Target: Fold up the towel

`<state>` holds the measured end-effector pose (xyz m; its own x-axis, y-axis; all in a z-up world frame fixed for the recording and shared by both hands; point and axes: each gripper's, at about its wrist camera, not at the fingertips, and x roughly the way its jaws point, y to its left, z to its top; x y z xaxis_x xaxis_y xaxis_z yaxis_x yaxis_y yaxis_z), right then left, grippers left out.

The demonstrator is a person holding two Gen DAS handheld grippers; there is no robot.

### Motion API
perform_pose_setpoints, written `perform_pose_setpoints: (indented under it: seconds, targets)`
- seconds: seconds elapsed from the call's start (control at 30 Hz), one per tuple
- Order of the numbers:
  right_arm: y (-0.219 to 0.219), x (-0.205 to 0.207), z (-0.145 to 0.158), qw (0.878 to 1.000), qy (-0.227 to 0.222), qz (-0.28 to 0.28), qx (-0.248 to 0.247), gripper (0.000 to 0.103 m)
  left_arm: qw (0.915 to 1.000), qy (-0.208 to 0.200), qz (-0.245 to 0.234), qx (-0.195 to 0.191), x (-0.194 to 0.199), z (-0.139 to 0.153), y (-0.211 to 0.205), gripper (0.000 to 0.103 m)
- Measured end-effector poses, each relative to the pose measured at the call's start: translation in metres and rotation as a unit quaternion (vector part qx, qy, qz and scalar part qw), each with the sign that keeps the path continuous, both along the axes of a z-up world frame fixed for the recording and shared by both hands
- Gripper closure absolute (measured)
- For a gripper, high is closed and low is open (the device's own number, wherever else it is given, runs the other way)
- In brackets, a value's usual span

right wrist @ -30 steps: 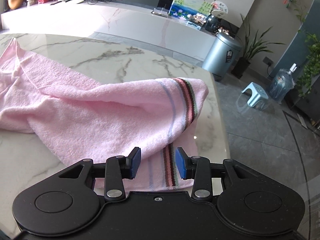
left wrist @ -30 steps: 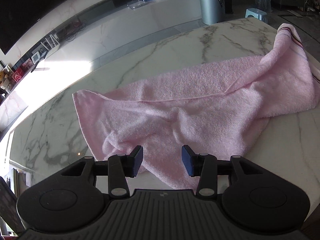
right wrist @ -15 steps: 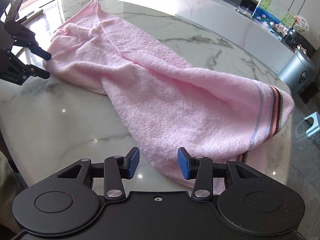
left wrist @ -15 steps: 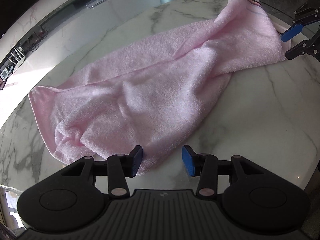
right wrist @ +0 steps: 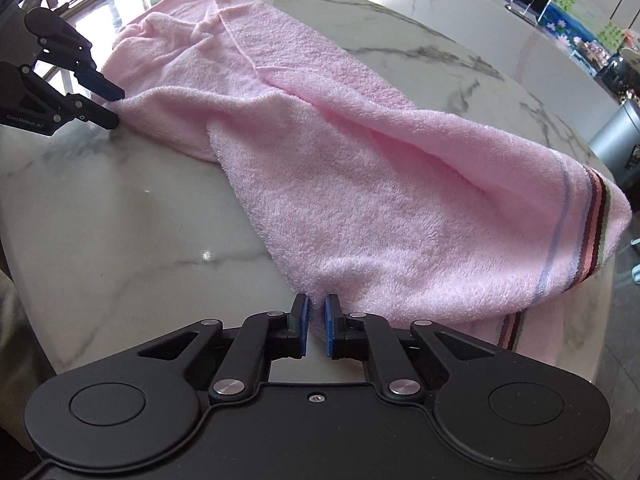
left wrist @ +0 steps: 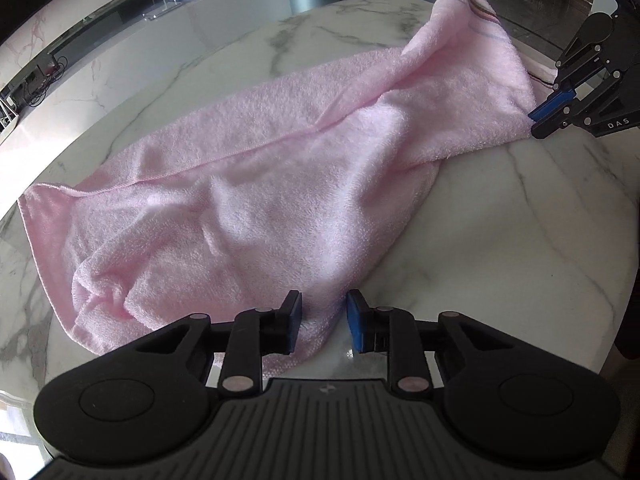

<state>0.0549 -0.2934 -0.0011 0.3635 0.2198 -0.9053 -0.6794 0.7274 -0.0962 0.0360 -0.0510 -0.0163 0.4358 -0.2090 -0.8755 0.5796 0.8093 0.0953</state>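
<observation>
Pink towel [left wrist: 260, 200] on marble table [left wrist: 500, 240], corners between closing left claw [left wrist: 323, 322] and clamped right claw [right wrist: 316, 330].

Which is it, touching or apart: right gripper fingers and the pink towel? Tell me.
Touching. The right wrist view shows the right gripper fingers pinched on the towel edge.

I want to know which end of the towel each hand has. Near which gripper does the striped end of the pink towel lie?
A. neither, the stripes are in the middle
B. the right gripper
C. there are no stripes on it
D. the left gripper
B: in the right wrist view the stripes cross the towel end near the right gripper, which pinches that end's edge; the left gripper is at the plain end.
</observation>
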Motion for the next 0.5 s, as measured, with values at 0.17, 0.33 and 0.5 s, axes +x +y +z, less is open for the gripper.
perform_pose_setpoints:
  seconds: [0.17,0.33,0.5]
  targets:
    - [-0.009,-0.002,0.021,0.999,-0.025,-0.019,0.014,0.1,0.9997,-0.002,0.014,-0.021,0.0,0.013,0.011,0.099]
    - [-0.012,-0.01,0.05,0.999,-0.045,-0.019,0.022,0.1,0.9995,-0.019,0.01,-0.023,-0.007,0.042,0.013,0.099]
    - [-0.006,-0.032,0.064,0.999,-0.038,0.014,0.01,0.1,0.9996,-0.02,-0.02,0.0,-0.028,0.054,0.006,0.099]
